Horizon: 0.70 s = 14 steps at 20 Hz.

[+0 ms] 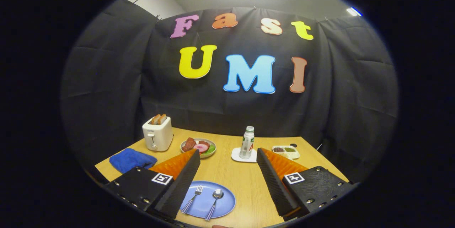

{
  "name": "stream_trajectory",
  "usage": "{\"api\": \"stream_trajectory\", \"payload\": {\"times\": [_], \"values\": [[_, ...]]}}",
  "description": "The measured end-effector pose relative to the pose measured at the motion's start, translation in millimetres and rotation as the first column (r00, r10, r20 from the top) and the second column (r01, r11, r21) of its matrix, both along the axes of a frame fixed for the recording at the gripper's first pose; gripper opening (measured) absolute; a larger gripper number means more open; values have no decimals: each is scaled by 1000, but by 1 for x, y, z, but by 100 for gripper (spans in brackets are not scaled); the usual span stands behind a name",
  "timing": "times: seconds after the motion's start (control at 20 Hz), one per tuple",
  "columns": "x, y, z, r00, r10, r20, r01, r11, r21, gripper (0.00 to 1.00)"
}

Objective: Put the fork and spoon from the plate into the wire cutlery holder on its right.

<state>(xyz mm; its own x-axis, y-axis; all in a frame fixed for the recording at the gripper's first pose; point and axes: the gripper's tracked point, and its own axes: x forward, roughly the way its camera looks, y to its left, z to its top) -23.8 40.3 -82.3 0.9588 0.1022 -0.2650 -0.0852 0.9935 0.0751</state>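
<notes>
A blue plate (pixel 224 205) lies on the wooden table between my fingers, close to the left one. On it rest a fork (pixel 194 196) and, to its right, a spoon (pixel 214 199), both with blue handles pointing toward me. My gripper (pixel 227 157) is open wide above the table, with nothing between its fingers. The left finger (pixel 181 182) covers the plate's left edge. I see no wire cutlery holder; the right finger (pixel 277 178) hides the table to the plate's right.
Beyond the fingers stand a white toaster (pixel 158 134) with toast, a plate of food (pixel 199 147), a bottle (pixel 247 142) on a white coaster and a small sauce tray (pixel 286 151). A blue cloth (pixel 131 159) lies at the left.
</notes>
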Motion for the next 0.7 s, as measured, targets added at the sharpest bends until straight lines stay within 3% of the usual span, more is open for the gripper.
{"api": "stream_trajectory", "payload": {"times": [0.35,0.7], "values": [[-20,29,-67,967,66,-246,-73,997,-19,98],[-24,38,-128,879,87,-469,-102,995,-7,98]]}}
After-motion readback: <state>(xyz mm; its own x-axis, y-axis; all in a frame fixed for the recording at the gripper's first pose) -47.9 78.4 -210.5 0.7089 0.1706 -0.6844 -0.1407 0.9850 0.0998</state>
